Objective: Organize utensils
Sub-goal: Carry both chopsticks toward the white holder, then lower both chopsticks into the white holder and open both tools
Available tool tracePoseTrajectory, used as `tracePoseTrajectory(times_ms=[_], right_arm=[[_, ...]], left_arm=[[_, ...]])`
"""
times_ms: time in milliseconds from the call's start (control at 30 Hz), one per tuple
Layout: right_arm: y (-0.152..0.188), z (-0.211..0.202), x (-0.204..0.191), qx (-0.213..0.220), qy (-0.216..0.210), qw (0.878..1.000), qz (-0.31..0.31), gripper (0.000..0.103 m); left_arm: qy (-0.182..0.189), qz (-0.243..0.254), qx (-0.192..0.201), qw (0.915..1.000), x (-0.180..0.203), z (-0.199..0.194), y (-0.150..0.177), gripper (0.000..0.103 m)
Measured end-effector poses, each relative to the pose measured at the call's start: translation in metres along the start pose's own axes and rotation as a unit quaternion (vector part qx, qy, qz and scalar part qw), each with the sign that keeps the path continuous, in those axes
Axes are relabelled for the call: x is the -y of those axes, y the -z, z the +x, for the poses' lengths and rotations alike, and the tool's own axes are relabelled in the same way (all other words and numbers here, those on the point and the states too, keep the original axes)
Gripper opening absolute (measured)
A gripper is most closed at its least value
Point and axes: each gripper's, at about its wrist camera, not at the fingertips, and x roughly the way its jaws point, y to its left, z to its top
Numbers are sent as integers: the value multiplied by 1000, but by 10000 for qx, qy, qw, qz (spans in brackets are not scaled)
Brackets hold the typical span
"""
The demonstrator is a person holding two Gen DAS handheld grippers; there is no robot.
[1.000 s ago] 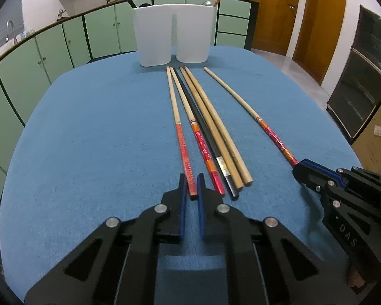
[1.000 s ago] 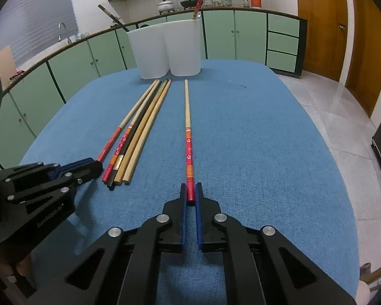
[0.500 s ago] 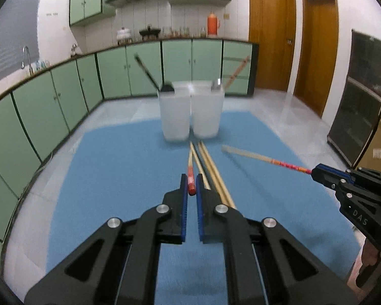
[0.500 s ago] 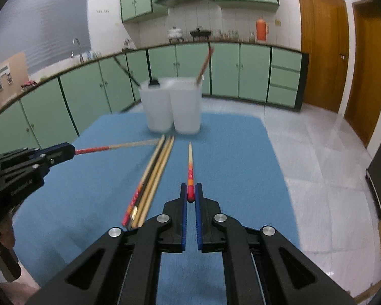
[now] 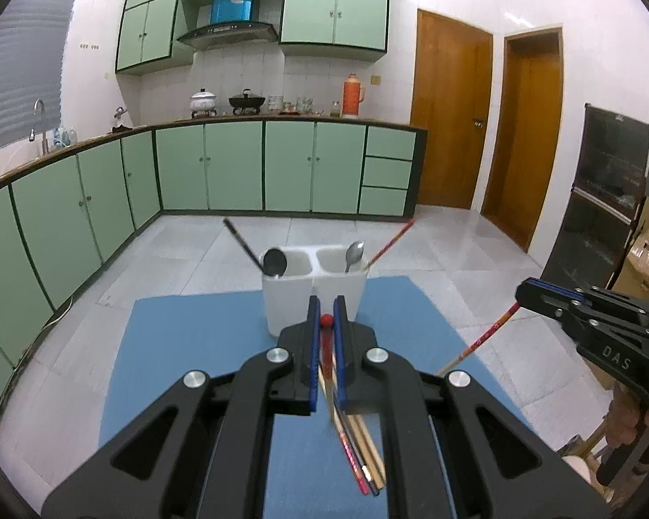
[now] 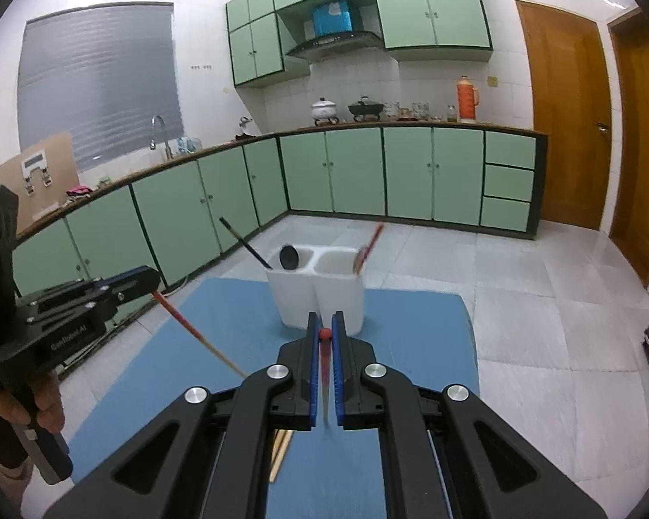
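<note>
Green kitchen cabinets, a pale tiled floor and 2 brown wooden doors surround a table covered in a flat blue cloth (image 5: pixel 173 346).

At the cloth's far end stands a white plastic holder (image 5: pixel 313 279), smooth-walled, with 2 open compartments side by side. Its left compartment holds a dark spoon (image 5: pixel 275 262) and a thin black stick (image 5: pixel 241 243) leaning out to the left. Its right compartment holds a shiny metal spoon (image 5: pixel 354 255) and a red-ended chopstick leaning right.

The left gripper (image 5: pixel 326 324) is clenched on 1 chopstick (image 5: pixel 326 348), a slim round wooden rod with a glossy red end. That red tip pokes up between the blue pads while the pale shaft hangs down toward the cloth. The right gripper (image 6: pixel 325 334) is likewise clamped on a second red-tipped chopstick (image 6: pixel 324 363), held the same way. Both sticks are lifted off the table, short of the holder.

Below the left gripper, a few more chopsticks (image 5: pixel 363 454) lie bundled on the cloth, plain wood, red-patterned and black.

The step in hand appears to be carrying a matched pair to the holder. The next move would likely call for bringing each stick above a compartment, probably the right one with its matching stick, lowering the hanging end inside, and only then loosening the grip.
</note>
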Motion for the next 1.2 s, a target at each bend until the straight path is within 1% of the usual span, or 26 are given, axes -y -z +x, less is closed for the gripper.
tracePoseTrajectory(times_ms=[233,333,433,600,767,833,967,1067,1200], right_arm=[[-19,3,0,79,-188,9998,-77,6],[-29,4,-1,163,-192,9996,-146,6],[-45,2,-2,296,-302,9990,-172,6],[-83,1,-3,662,-348,9968,-273,6],[-125,13,0,972,-312,9944,-270,6],[-140,23,2,1059,-208,9937,-289,6],[-160,47,9,1093,-148,9936,-225,6],[-165,69,18,1045,-124,9943,-171,6],[-160,104,29,819,-73,9966,-101,6]], left_arm=[[84,26,185,9998,1,-3,-16,5],[83,19,267,9996,0,-4,-25,5],[48,21,447,9990,-4,-7,-38,5],[-16,-15,789,9969,-10,-10,-65,5],[-93,-37,1191,9928,-11,-3,-102,5],[-116,-31,1288,9916,-12,4,-115,5],[-226,53,1431,9894,-13,29,-137,5],[-260,99,1378,9901,-13,52,-142,5],[-322,133,1203,9921,-15,89,-140,5]])
